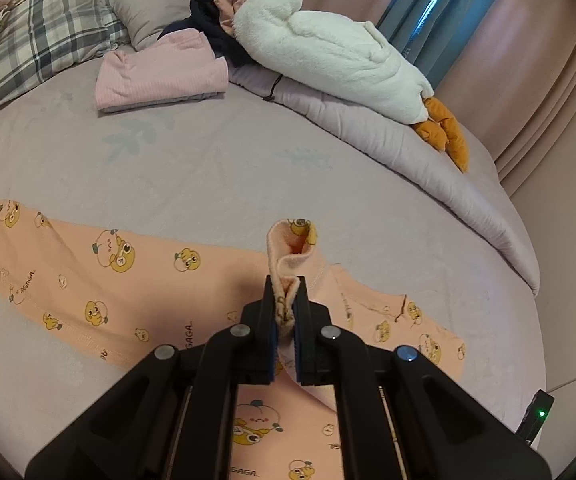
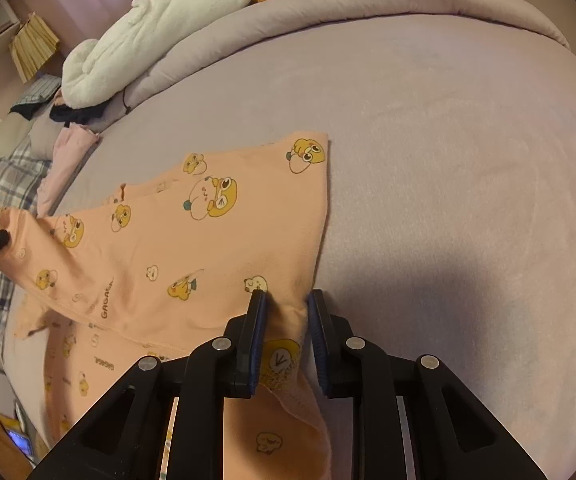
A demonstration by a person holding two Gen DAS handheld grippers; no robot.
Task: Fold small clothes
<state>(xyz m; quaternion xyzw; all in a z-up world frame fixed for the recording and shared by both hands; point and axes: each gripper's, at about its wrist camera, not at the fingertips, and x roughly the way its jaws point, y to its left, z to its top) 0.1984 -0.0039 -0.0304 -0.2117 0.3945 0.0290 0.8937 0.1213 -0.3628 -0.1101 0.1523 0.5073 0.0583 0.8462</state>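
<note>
A peach cartoon-print garment (image 1: 99,280) is spread across the lilac bed sheet (image 1: 207,168), and a fold is judged to be in hand, not finished. A bunched edge of the fabric is pinched tight between the jaws of the left gripper (image 1: 284,312), with a curl of cloth standing up above the fingertips. On the other side, the right gripper (image 2: 285,320) is set around the garment's near edge, jaws parted with a gap on one side; the cloth passes between them but a firm clamp is not seen. In the right wrist view a panel is already laid over the layer beneath, so one fold is judged to be made, with more left to do.

Further back, a folded pink garment (image 1: 159,74) is seen by the pillows, suggesting an item already done.

Room is plentiful: bare sheet is left open beyond the garment's straight far edge in the right wrist view. The rolled quilt (image 1: 388,148), with a white plush goose (image 1: 328,52) on it, lies well apart along one side, and the plaid pillow (image 1: 39,48) is well clear.
</note>
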